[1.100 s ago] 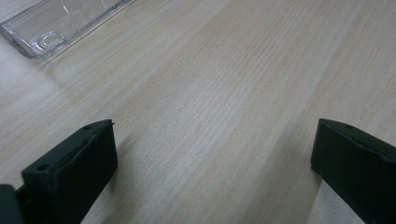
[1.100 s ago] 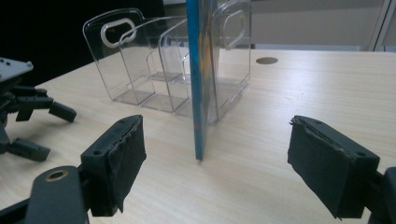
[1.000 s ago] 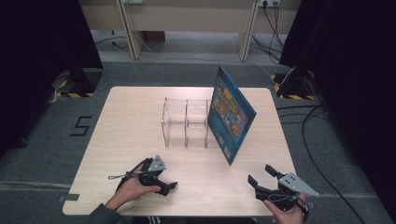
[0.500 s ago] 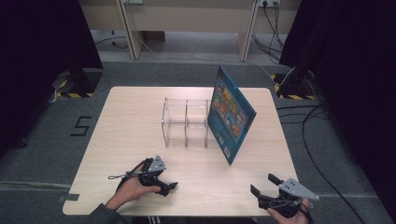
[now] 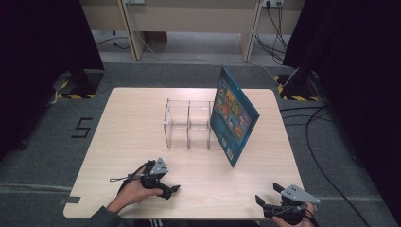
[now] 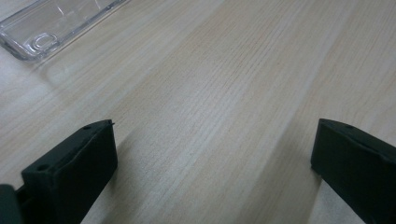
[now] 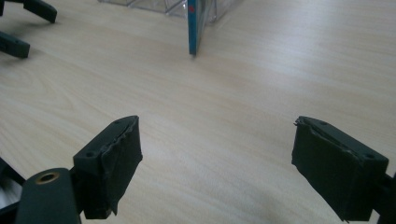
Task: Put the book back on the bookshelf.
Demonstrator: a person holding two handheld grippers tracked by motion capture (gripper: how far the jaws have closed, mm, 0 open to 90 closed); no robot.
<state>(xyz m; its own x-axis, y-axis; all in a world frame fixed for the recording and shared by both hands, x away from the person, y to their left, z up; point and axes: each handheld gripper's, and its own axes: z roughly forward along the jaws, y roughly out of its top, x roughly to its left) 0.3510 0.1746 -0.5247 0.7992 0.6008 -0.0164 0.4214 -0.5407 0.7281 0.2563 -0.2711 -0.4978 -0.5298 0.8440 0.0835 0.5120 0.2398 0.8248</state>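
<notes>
A clear acrylic rack (image 5: 188, 126) with several open compartments stands mid-table. A blue picture book (image 5: 233, 115) leans upright against its right end. My left gripper (image 5: 169, 190), held in a hand, rests low on the table near the front left, open and empty. In the left gripper view its jaws (image 6: 215, 126) stand wide apart over bare wood, with a corner of the rack (image 6: 42, 28) at the top left. My right gripper (image 5: 268, 193) sits at the front right edge, open and empty. The right gripper view (image 7: 217, 121) faces the book's edge (image 7: 192, 28).
The light wooden table (image 5: 132, 127) has bare wood left of the rack and along the front. Dark curtains flank both sides, and cables lie on the grey floor at the right (image 5: 326, 123). The other gripper (image 7: 18, 28) shows at the right gripper view's top left.
My right gripper has drawn back toward the table's front edge. The left gripper, rack and book have not moved.
</notes>
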